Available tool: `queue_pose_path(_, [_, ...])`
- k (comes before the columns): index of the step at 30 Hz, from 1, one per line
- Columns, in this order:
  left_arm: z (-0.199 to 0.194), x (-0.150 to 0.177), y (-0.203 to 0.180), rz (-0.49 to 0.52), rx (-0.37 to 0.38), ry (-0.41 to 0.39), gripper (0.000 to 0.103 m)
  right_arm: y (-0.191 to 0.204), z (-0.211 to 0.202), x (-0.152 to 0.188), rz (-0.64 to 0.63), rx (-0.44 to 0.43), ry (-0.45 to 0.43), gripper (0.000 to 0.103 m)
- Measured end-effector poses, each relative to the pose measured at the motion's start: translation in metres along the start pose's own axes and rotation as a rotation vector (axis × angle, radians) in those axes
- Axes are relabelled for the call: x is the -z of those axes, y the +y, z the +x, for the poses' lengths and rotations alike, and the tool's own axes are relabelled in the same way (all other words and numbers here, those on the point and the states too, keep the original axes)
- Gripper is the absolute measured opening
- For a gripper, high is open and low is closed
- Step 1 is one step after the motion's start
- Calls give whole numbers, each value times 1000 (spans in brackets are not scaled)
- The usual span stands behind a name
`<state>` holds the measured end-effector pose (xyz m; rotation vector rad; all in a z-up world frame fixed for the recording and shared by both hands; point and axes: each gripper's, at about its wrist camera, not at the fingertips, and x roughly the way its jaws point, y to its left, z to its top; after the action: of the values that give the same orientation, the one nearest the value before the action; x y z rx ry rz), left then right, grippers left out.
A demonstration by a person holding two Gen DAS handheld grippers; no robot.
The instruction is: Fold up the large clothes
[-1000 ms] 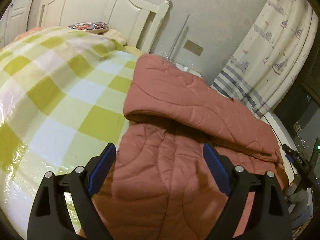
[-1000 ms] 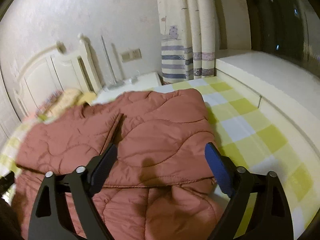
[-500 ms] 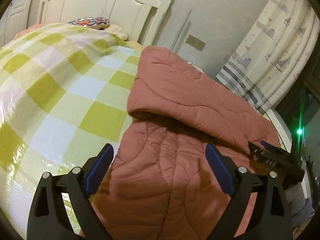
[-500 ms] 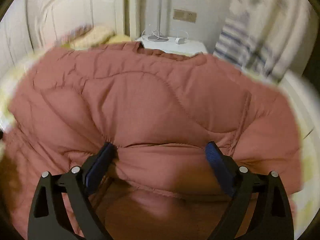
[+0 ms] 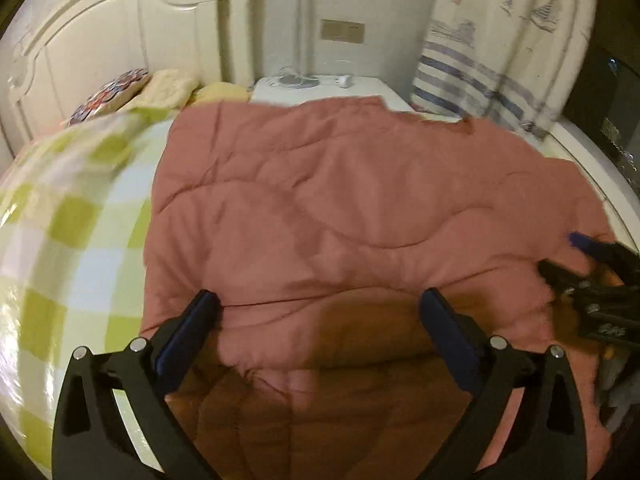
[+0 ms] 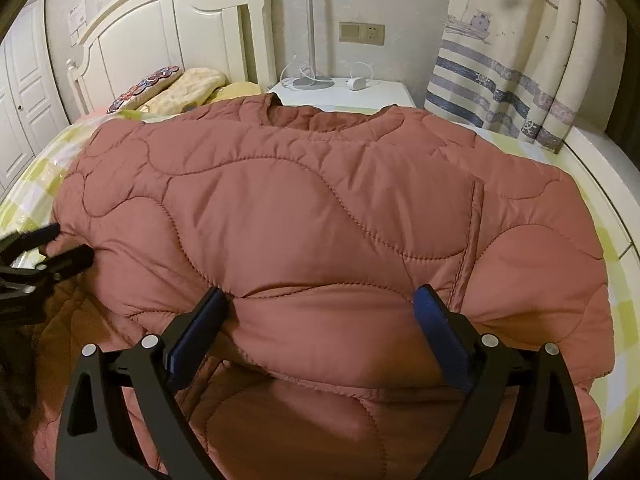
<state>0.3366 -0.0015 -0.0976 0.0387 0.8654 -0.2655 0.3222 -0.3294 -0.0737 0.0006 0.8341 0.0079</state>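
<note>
Checked bed cover (image 6: 612, 312) carries the quilted jacket (image 6: 320, 208), now doubled over with its collar toward the headboard (image 6: 160, 28); left tongs (image 5: 320, 320), jaws opening, and right tongs (image 6: 320, 312) both stand spread, gripping nothing, indicating one fold released.

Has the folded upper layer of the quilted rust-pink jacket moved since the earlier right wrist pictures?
Cannot tell. The camera itself swung: the jacket's folded layer now fills the view, the white nightstand straight behind it, not off to the left as before.
</note>
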Motion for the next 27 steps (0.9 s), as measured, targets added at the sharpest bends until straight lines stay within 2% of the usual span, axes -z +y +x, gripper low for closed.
queue_pose_path(1, [-7, -7, 3, -23, 44, -18, 101, 0, 0, 0, 3, -3, 0, 91])
queue_pose_path(2, [-13, -15, 8, -47, 58, -40, 101, 0, -1, 0, 5, -6, 0, 91])
queue_pose_path(5, [-15, -49, 19, -77, 6, -91, 101, 0, -3, -1, 6, -8, -1, 91])
queue_pose_path(7, [-3, -67, 24, -83, -11, -66, 101, 0, -3, -1, 9, -13, -1, 91])
queue_pose_path(10, [49, -92, 38, -100, -53, 47, 101, -1, -1, -2, 14, -18, 1, 91])
queue_pose_path(12, [81, -92, 46, -101, -73, 122, 101, -3, -1, -2, 16, -27, -1, 91])
queue_pose_path(14, [88, -93, 45, -87, -98, 112, 101, -3, -1, -2, 14, -35, -4, 91])
queue_pose_path(16, [85, -99, 41, -94, -123, 137, 100, -3, 0, -3, 16, -34, -2, 92])
queue_pose_path(19, [53, -106, 31, -136, -54, 27, 101, -3, 0, -2, 19, -40, -4, 92])
queue_pose_path(21, [41, -109, 15, -103, -48, -24, 101, -3, 0, -2, 21, -41, -5, 92])
queue_pose_path(23, [48, -111, -1, -41, -102, -30, 101, -4, 0, -2, 21, -42, -4, 92])
queue_pose_path(24, [60, -109, -6, -18, -132, 0, 101, -4, 0, -2, 22, -43, -4, 92])
queue_pose_path(25, [84, -103, -9, 1, -165, 82, 101, -3, 0, -2, 22, -44, -4, 92])
queue_pose_path(26, [96, -97, -14, 14, -181, 105, 101, -4, 0, -2, 22, -47, -6, 92])
queue_pose_path(27, [95, -93, -18, 34, -206, 61, 101, -3, 0, -2, 23, -48, -7, 92])
